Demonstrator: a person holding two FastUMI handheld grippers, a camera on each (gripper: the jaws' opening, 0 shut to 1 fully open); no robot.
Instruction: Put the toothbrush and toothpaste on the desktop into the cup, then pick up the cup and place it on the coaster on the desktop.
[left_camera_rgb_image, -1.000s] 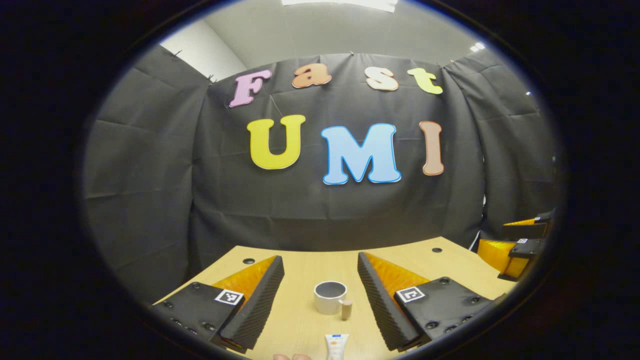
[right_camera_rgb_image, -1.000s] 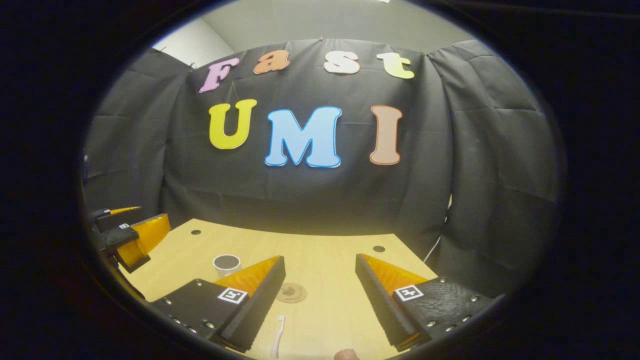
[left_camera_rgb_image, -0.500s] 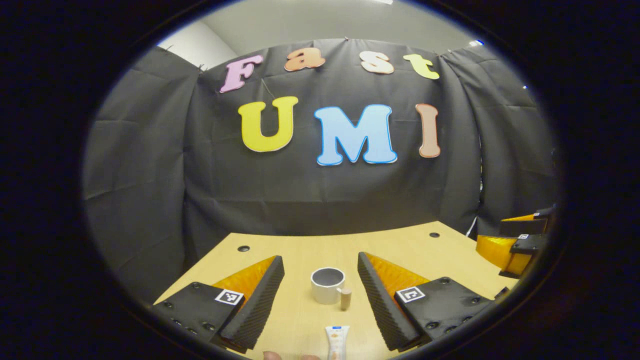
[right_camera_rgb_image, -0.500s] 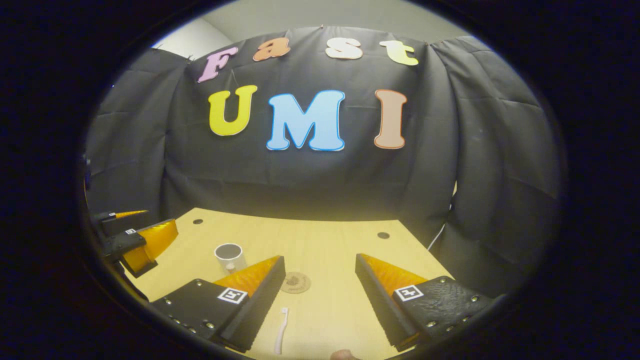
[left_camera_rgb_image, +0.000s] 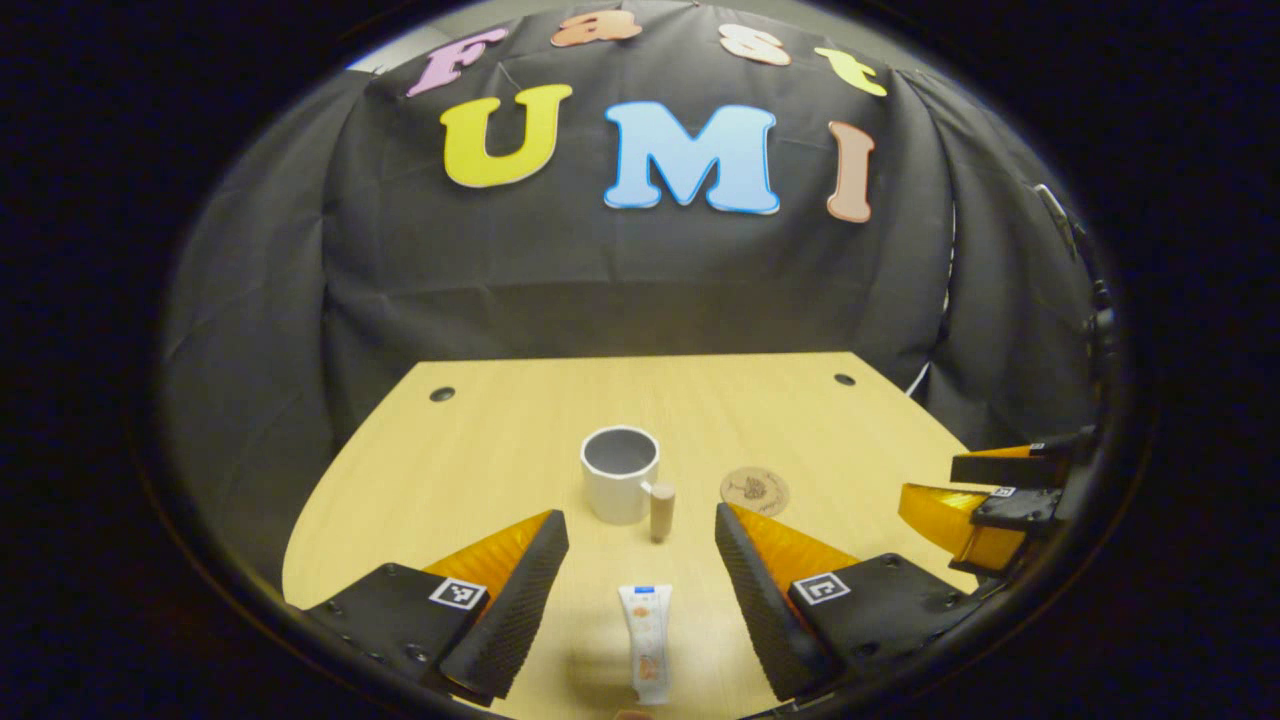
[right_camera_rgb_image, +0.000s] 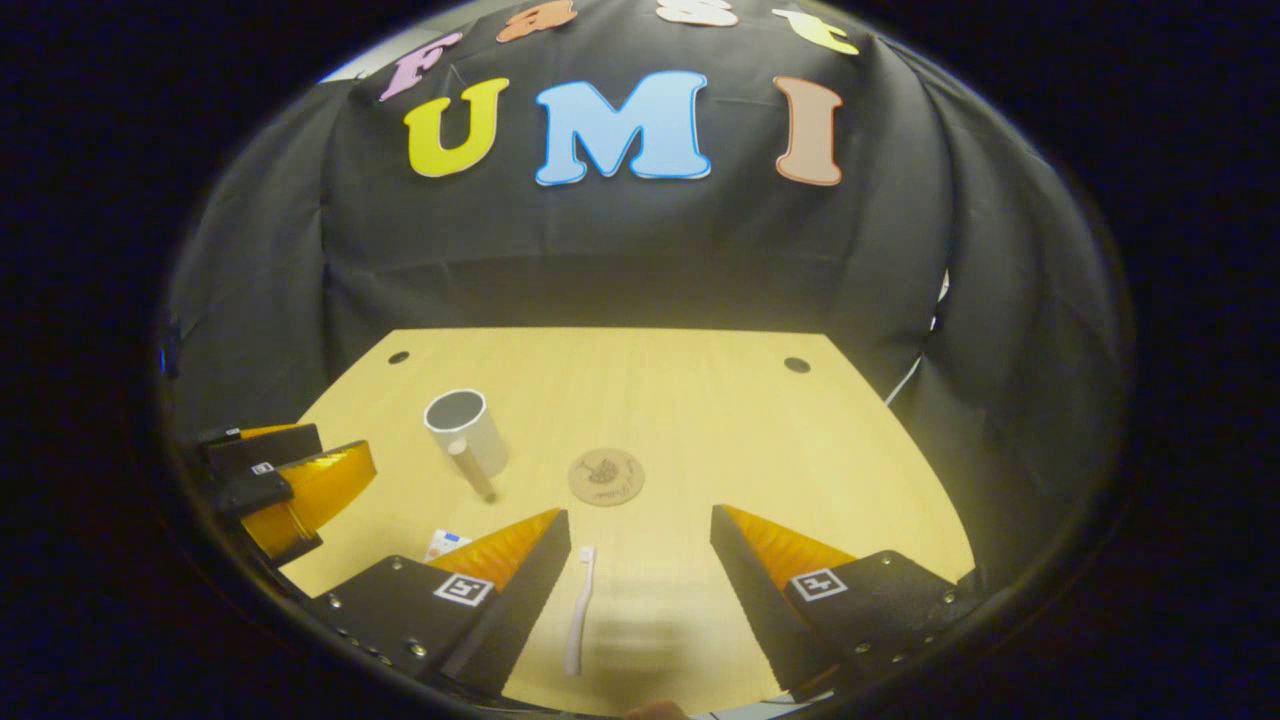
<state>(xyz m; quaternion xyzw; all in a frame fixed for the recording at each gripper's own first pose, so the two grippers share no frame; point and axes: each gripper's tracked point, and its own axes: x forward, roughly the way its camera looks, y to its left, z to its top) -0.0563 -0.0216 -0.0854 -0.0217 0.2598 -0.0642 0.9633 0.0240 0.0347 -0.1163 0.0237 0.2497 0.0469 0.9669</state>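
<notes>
Starting with the left gripper view, you are holding the left gripper above the desktop with its jaws spread wide and nothing between them. The white cup is standing upright near the middle of the desktop, and I am using it as the landmark. The toothpaste is lying flat on the near side of the cup, in line with the gap between your fingers, label up. The coaster is sitting just to the right of the cup, bare. A short wooden handle is sticking out of the cup toward you. The right gripper is hanging well to the right of the cup, past the coaster.

Turning to the right gripper view, you are holding that gripper with its jaws also wide apart and gripping nothing. The toothbrush is lying on the desktop on the near side of the cup, close to the inner edge of your left finger; whether it is touching that finger is hard to tell at this angle. The coaster is resting to the right of the cup.

Judging by this, nothing is done yet: the cup is looking empty, both items are waiting to be picked, and the cup transfer is coming last.
</notes>
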